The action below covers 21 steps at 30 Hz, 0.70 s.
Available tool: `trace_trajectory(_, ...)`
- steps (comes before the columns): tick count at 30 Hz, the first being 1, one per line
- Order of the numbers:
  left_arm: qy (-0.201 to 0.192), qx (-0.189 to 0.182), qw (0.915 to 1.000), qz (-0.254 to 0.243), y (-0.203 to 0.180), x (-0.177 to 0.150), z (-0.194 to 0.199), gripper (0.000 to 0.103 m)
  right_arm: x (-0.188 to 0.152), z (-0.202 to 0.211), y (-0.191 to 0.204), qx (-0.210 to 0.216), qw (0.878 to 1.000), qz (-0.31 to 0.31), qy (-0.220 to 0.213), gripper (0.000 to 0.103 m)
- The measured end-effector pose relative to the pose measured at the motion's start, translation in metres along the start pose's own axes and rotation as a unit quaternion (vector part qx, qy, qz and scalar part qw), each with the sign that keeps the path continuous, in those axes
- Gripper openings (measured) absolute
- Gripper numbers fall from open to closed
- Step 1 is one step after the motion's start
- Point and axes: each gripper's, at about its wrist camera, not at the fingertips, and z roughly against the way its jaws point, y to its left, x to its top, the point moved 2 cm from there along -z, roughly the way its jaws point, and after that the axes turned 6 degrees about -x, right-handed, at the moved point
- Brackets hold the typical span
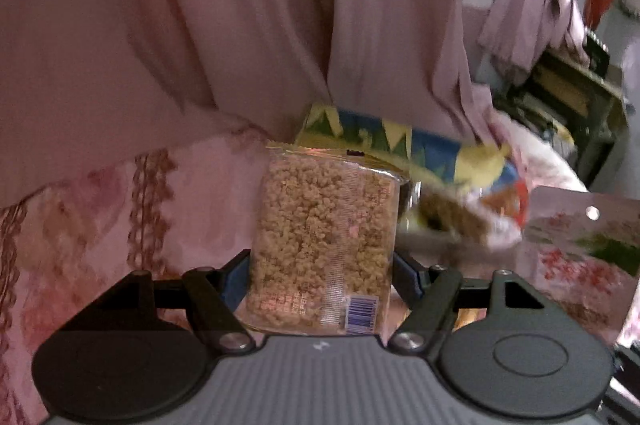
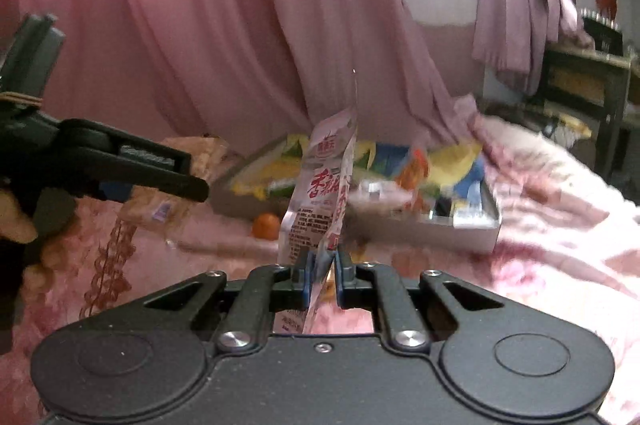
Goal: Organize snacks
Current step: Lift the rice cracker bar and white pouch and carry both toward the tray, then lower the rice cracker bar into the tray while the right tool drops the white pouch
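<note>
My left gripper (image 1: pixel 320 273) is shut on a clear packet of brown puffed-grain snack (image 1: pixel 324 237), held upright above the pink bedspread. In the right wrist view that same left gripper (image 2: pixel 160 173) shows at the left edge with the grain packet (image 2: pixel 200 161) between its jaws. A flat white-and-red snack pouch (image 2: pixel 324 185) stands edge-on in my right gripper (image 2: pixel 322 265), which is shut on its lower part. The same pouch (image 1: pixel 580 245) appears at the right of the left wrist view. Behind both lies a shallow box (image 2: pixel 472 225) with a yellow, blue and green pattern, holding several snack packets.
A small orange fruit (image 2: pixel 266 225) lies on the bedspread in front of the box. Pink curtains (image 2: pixel 240 25) hang behind the bed. A dark shelf unit (image 2: pixel 584 85) stands at the far right, with a mauve cloth (image 2: pixel 516 17) draped beside it.
</note>
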Motion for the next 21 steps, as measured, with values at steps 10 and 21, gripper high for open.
trace_trajectory(10,-0.055,-0.037,0.9969,0.044,-0.001,0.057,-0.053,0.076,0.058,-0.039,-0.009,-0.024,0.998,-0.014,-0.05,0.011)
trace_trajectory(21,-0.03,-0.075,0.9967,0.004,0.002,0.057,-0.108,0.076,0.095,-0.127,-0.013,-0.046,0.998,-0.023,-0.031,0.012)
